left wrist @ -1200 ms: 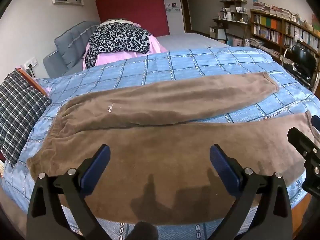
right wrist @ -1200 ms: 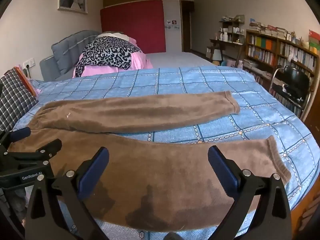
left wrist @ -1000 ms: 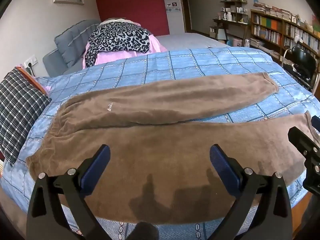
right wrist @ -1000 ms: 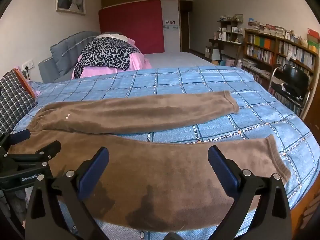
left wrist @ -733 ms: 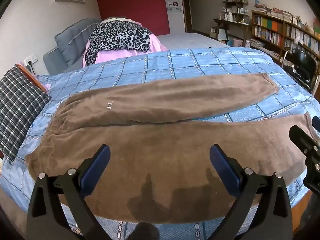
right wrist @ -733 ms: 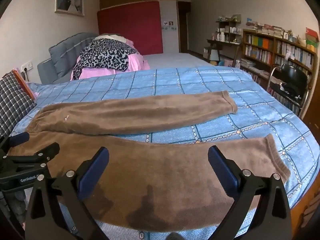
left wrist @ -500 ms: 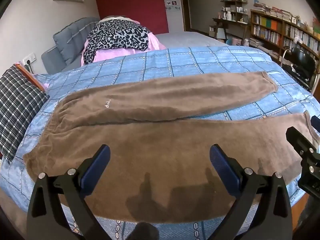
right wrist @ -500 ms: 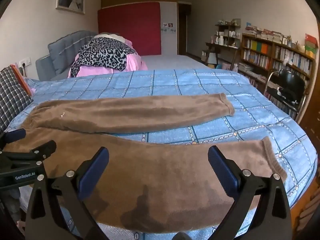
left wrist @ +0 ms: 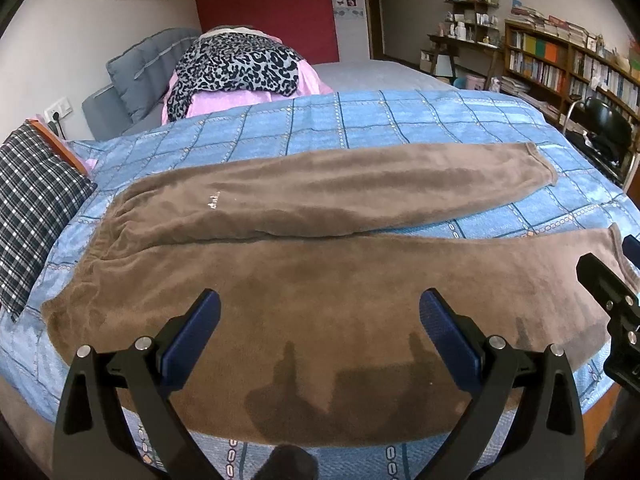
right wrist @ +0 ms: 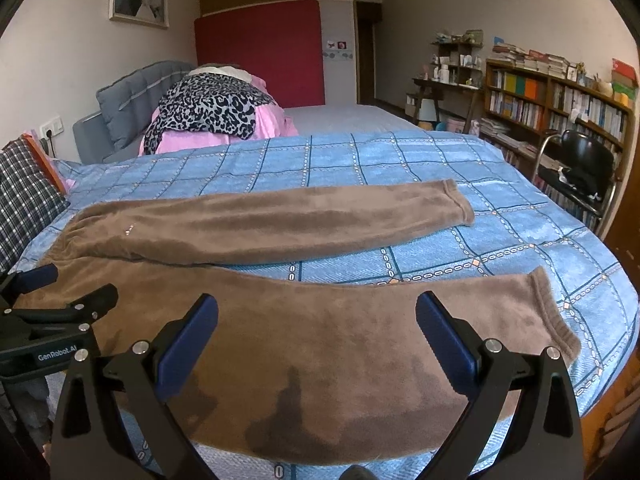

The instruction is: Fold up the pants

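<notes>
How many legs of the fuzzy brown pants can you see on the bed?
2. The far leg of the fuzzy brown fleece pants lies across the blue checked bedspread; the near leg lies along the bed's front edge, below the open grippers.

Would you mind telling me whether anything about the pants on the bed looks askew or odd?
Nothing looks damaged or spilled. The brown pants lie flat on the blue bedspread, legs splayed apart in a V. The dark patches near the front edge look like shadows of the tongs, not stains.
</notes>
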`<state>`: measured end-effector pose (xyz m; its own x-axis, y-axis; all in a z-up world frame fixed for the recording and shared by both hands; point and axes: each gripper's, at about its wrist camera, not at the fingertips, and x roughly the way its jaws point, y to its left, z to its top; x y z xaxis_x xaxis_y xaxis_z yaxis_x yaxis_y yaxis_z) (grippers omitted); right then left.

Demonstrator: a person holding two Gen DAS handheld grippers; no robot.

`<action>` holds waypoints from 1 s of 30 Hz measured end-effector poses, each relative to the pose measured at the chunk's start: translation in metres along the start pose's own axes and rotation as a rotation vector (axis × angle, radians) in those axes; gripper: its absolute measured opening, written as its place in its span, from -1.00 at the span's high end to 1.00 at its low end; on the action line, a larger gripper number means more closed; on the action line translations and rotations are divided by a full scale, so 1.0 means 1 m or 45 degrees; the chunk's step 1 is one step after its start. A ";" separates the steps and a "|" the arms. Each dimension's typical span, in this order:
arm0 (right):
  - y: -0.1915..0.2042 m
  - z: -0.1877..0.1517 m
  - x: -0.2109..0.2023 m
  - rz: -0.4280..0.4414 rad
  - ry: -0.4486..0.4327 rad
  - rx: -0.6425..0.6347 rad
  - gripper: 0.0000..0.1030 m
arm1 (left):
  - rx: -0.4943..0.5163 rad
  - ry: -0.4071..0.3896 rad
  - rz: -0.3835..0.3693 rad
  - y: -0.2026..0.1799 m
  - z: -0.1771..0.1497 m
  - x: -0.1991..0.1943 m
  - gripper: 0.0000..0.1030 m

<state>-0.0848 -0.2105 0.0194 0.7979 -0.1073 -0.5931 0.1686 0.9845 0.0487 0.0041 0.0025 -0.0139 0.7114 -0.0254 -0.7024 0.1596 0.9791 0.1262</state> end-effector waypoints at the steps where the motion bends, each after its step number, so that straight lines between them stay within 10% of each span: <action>1: 0.000 0.000 0.001 -0.002 0.003 0.001 -0.91 | 0.004 0.003 0.000 -0.001 -0.001 0.001 -0.96; 30: -0.005 0.001 0.011 -0.035 0.028 0.010 -0.91 | -0.045 0.055 0.054 0.018 0.003 0.022 -0.96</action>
<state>-0.0765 -0.2164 0.0130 0.7801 -0.1308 -0.6118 0.1948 0.9801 0.0389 0.0247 0.0191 -0.0254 0.6867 0.0239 -0.7266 0.1056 0.9856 0.1323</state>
